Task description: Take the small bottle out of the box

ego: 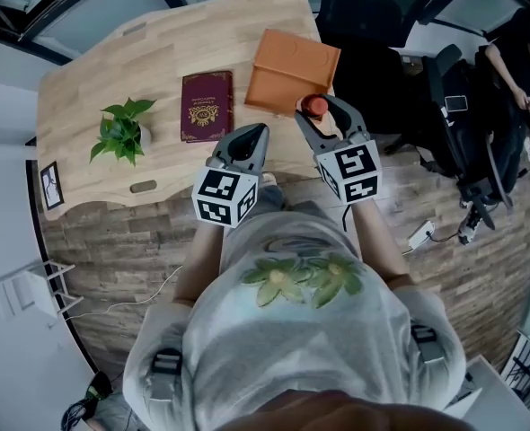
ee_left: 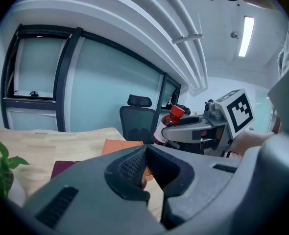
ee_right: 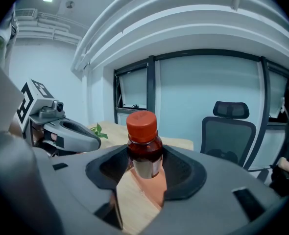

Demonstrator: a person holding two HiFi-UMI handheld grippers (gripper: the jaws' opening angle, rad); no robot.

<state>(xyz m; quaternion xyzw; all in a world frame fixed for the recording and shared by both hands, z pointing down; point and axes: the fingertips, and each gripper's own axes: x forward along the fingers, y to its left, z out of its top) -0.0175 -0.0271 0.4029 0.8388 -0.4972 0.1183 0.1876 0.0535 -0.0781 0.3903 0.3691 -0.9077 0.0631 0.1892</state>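
Note:
My right gripper (ego: 317, 108) is shut on a small brown bottle with a red cap (ee_right: 144, 148), held upright above the table's near edge; the cap (ego: 315, 106) shows between the jaws in the head view. The orange box (ego: 292, 72) lies closed on the wooden table (ego: 112, 70), just beyond the bottle. My left gripper (ego: 258, 133) hovers over the table's near edge to the left, its jaws shut with nothing between them. In the left gripper view the bottle (ee_left: 170, 121) shows at the right, in the other gripper's jaws.
A dark red booklet (ego: 207, 106) lies left of the box. A small potted plant (ego: 123, 133) stands further left. A framed picture (ego: 51, 184) sits at the table's left corner. Black office chairs (ego: 364, 16) stand beyond the table, and a person (ego: 521, 52) is at the far right.

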